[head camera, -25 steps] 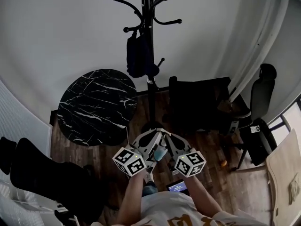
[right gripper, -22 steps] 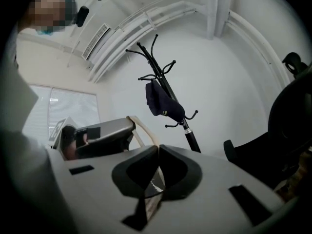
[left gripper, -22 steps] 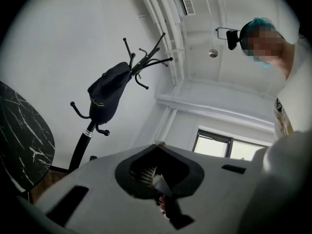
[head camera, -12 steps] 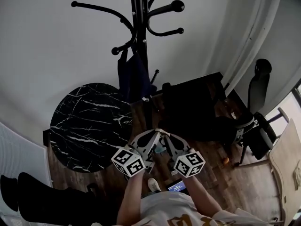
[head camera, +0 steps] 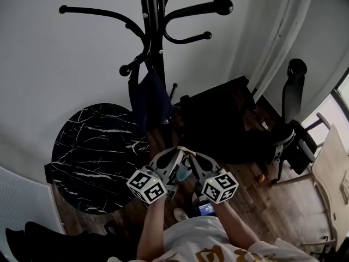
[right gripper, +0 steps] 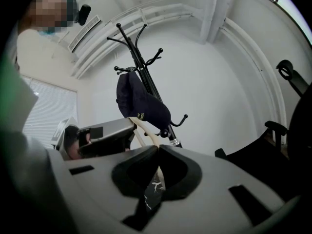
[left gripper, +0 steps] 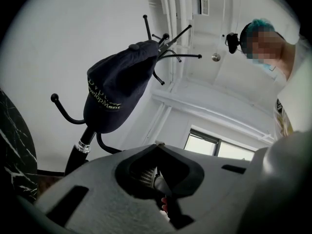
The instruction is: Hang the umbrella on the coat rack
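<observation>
The black coat rack (head camera: pixel 158 48) stands against the white wall, with a dark navy cap (head camera: pixel 150 100) hanging from one hook. My left gripper (head camera: pixel 177 153) and right gripper (head camera: pixel 188 154) are held tip to tip below it, both shut. A pale beige strap (right gripper: pixel 139 130) runs from the left gripper (right gripper: pixel 127 126) into the closed jaws of the right gripper (right gripper: pixel 157 149). A teal bundle, apparently the folded umbrella (head camera: pixel 185 174), hangs just under the two grippers, mostly hidden. From the left gripper (left gripper: pixel 157 147) the cap (left gripper: pixel 117 89) and rack pole (left gripper: pixel 80 150) rise at upper left.
A round black marble table (head camera: pixel 92 157) stands left of the rack. To its right is a black armchair (head camera: pixel 223 124), then an office chair (head camera: pixel 292 113) and a pale wooden chair (head camera: pixel 332 184). A lit screen (head camera: pixel 206 208) lies on the wooden floor by my feet.
The view has closed in on the coat rack, whose hooks now loom larger and higher. The grippers stay joined at their tips, in the same pose.
</observation>
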Demonstrator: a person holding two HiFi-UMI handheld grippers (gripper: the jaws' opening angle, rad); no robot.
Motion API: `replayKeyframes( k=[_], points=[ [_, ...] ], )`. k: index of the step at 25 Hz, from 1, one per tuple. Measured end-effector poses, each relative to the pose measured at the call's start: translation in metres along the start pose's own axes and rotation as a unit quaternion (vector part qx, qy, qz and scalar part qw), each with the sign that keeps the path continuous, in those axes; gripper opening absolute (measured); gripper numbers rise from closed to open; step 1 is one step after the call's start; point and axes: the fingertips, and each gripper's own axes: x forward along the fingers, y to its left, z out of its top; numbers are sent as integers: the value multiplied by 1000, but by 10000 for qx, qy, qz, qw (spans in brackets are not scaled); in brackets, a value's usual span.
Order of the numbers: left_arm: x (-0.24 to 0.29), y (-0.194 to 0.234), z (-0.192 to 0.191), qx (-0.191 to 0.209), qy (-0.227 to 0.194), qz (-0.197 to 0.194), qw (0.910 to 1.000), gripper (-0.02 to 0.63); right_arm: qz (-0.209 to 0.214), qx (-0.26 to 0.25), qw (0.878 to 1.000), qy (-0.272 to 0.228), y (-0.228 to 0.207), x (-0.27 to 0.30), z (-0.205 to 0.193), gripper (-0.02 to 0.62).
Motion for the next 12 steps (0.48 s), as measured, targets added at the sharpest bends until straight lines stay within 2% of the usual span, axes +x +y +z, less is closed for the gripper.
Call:
replayKeyframes(
  k=[12],
  points=[
    [12,17,-4,4,136,43,9999,18,20,100,9999,96,-17,17,-3,14]
  ],
)
